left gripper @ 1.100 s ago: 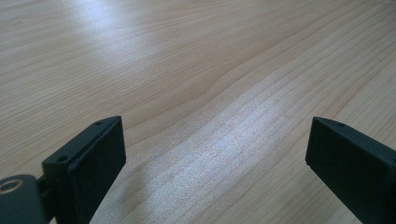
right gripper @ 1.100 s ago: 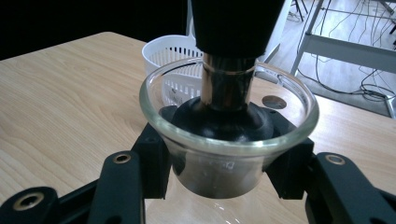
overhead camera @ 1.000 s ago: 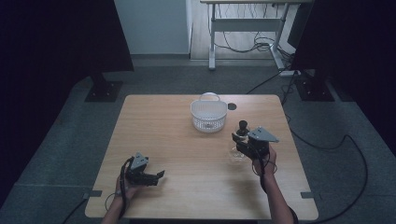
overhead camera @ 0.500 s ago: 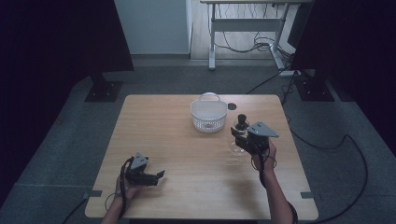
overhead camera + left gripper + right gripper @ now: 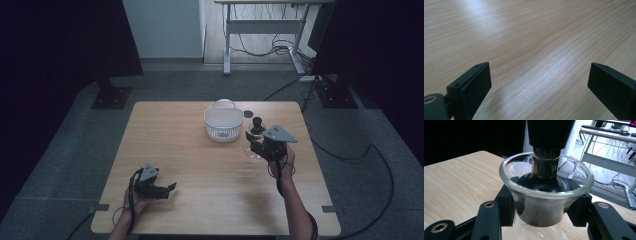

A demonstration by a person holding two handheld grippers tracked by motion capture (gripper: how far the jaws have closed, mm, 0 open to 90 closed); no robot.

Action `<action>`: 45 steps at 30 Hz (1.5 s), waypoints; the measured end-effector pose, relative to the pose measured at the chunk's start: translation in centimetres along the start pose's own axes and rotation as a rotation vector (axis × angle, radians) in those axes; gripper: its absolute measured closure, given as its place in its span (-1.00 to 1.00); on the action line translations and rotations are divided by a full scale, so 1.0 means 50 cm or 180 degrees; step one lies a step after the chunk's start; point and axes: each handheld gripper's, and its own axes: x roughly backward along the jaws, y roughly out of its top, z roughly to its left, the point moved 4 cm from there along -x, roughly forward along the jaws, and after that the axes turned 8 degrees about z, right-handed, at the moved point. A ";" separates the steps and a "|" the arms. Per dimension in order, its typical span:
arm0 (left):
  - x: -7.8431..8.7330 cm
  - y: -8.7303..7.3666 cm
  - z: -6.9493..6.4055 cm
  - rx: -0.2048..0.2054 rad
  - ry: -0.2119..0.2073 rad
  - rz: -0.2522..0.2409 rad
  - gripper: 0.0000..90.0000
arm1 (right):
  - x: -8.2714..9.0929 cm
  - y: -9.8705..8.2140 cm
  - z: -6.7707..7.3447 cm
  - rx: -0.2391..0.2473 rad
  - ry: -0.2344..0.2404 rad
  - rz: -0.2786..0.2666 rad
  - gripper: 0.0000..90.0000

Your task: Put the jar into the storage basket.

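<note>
- High view, near-left part of the wooden surface [image 5: 200,150]: the left gripper [image 5: 161,189] lies low in the person's left hand [image 5: 134,202], its 2 jaws pointing right.
- Left gripper view: the left gripper's [image 5: 539,82] 2 black jaws stand wide apart with bare wood grain between them, holding nothing.
- High view, far middle: a white perforated basket [image 5: 223,122] with a raised handle sits on the surface.
- High view, right of the basket: the right gripper [image 5: 257,144], in the right hand [image 5: 281,162], meets a clear glass vessel [image 5: 251,149] topped by a dark piece [image 5: 257,125].
- Right gripper view: the right gripper's [image 5: 546,207] 2 jaws are closed on the neck of the glass vessel [image 5: 544,202] just under its flared rim; the dark piece [image 5: 546,157] rises out of the mouth, and the basket [image 5: 520,170] shows just behind.
</note>
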 end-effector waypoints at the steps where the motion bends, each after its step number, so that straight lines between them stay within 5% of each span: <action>1: 0.000 0.000 0.000 0.0000 -0.0001 0.0000 -0.89 | 0.000 0.002 0.000 0.0005 -0.0003 -0.0007 0.08; 45: 0.000 0.000 0.000 -0.0014 -0.0004 0.0007 -0.89 | -0.034 0.073 0.001 0.0112 -0.0021 -0.0056 0.08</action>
